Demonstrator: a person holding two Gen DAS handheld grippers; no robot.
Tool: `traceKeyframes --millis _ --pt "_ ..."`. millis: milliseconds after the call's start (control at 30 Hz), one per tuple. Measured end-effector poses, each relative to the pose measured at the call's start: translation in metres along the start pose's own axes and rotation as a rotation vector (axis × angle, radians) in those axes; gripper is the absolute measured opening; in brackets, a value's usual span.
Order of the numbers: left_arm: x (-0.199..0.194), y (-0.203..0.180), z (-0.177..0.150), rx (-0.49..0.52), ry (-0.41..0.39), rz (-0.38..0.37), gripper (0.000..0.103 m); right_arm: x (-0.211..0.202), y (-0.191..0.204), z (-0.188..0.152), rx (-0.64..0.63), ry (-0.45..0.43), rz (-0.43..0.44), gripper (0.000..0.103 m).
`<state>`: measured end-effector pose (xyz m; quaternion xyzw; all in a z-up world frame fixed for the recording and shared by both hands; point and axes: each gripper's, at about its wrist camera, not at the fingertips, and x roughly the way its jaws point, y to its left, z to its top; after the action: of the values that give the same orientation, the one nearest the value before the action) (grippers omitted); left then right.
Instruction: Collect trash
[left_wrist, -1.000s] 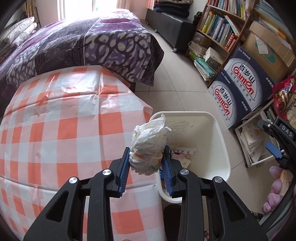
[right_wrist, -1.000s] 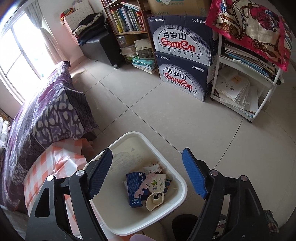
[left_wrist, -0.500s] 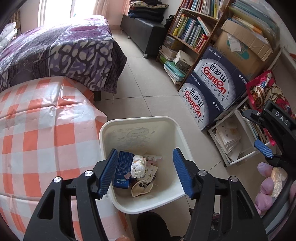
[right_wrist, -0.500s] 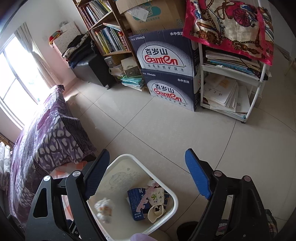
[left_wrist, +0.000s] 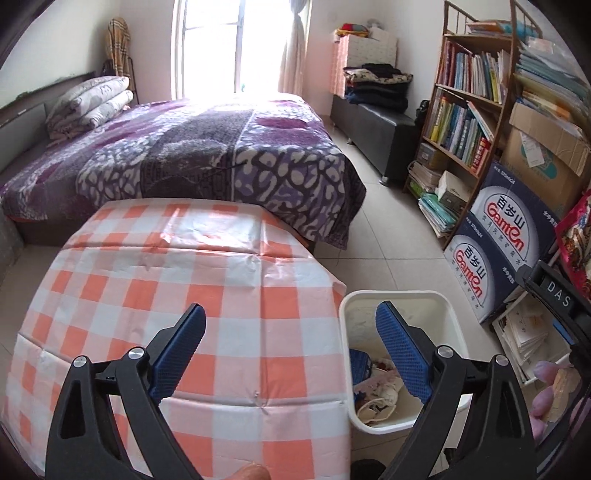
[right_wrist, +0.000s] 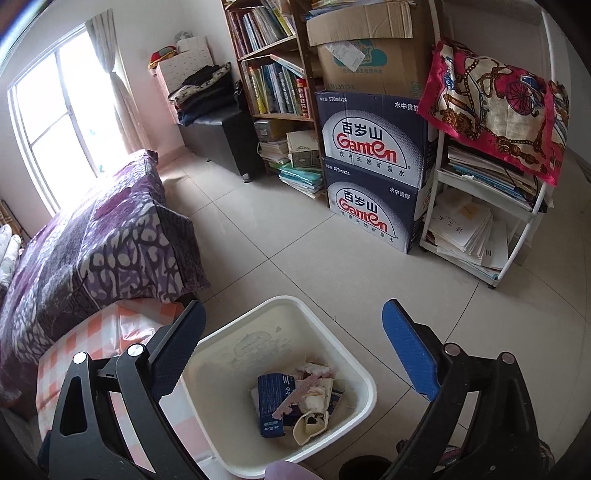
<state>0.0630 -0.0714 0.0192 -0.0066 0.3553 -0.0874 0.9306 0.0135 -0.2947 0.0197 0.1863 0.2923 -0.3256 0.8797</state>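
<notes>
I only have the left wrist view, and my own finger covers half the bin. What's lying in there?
Observer: The right wrist view shows the white bin holding a dark blue carton with a pink jagged strip lying across it.
Operator: Is the other gripper carrying anything?
Observer: No. The right hand-held gripper is open and empty, pointing down at the bin.

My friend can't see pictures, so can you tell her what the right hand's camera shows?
The open, empty right gripper hangs above a white trash bin on the tiled floor, holding a blue carton and crumpled wrappers. A checkered table and purple bed sit left; water boxes and bookshelves stand behind.
</notes>
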Motion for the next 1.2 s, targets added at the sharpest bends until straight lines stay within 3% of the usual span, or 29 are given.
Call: traceKeyframes --millis 233,367,833,1200 --pt "-0.021 0.054 -0.012 -0.071 -0.089 0.204 0.096 -0.027 0.056 -0.037 -0.214 -0.080 0.053 0.096" --pt "-0.026 0.078 -0.019 -0.090 -0.101 0.251 0.096 -0.041 0.081 -0.058 -0.298 -0.115 0.100 0.096" --pt "-0.030 0.142 -0.037 -0.181 -0.055 0.319 0.096 -0.061 0.139 -0.099 -0.410 -0.116 0.187 0.096" --pt "-0.030 0.156 -0.043 -0.193 -0.041 0.349 0.096 -0.063 0.154 -0.109 -0.430 -0.086 0.230 0.096"
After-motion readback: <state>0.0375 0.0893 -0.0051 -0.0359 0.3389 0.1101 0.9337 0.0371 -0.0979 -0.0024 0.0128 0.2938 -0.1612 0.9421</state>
